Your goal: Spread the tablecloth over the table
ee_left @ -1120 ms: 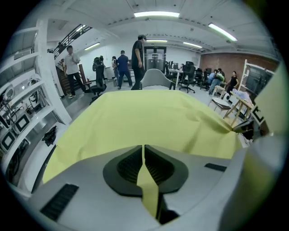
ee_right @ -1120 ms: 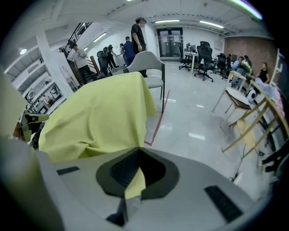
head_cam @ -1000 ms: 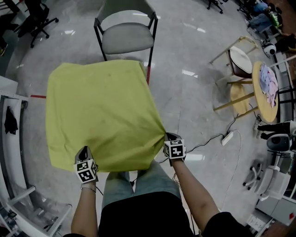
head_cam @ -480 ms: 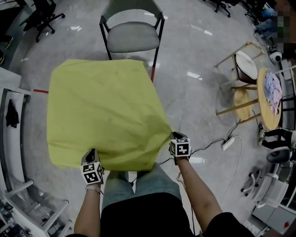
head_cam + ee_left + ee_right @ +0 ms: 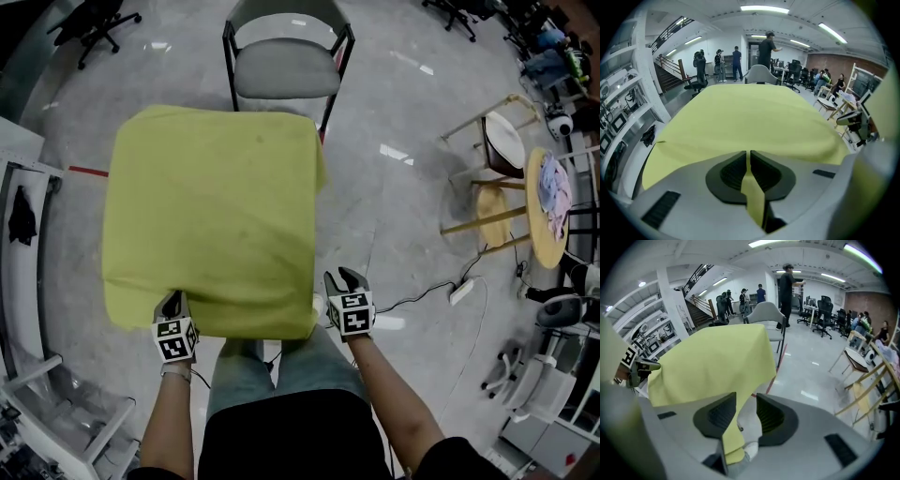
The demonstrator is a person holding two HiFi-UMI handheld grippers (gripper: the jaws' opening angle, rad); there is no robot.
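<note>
A yellow-green tablecloth (image 5: pixel 216 216) lies flat over the table and hides its top; its edges hang down all round. My left gripper (image 5: pixel 172 302) is at the cloth's near left corner, shut on a fold of the tablecloth (image 5: pixel 750 117) that runs between the pads of the left gripper (image 5: pixel 748 157). My right gripper (image 5: pixel 339 278) is just right of the near right corner. Its jaws have just been opening. In the right gripper view a loose strip of the tablecloth (image 5: pixel 712 362) hangs in the gap of the right gripper (image 5: pixel 746 399), beside the left pad, not pinched.
A grey chair (image 5: pixel 286 70) stands against the table's far side. To the right are a wooden chair (image 5: pixel 492 127), a round wooden table (image 5: pixel 544 192) with laundry on it, and a power strip (image 5: pixel 461 281) with cable on the floor. White shelving (image 5: pixel 19 244) lines the left.
The right jaws have opened and the cloth's near right corner, pulled out taut before, has dropped against the table. The cloth now lies square. The left gripper still holds its corner.
</note>
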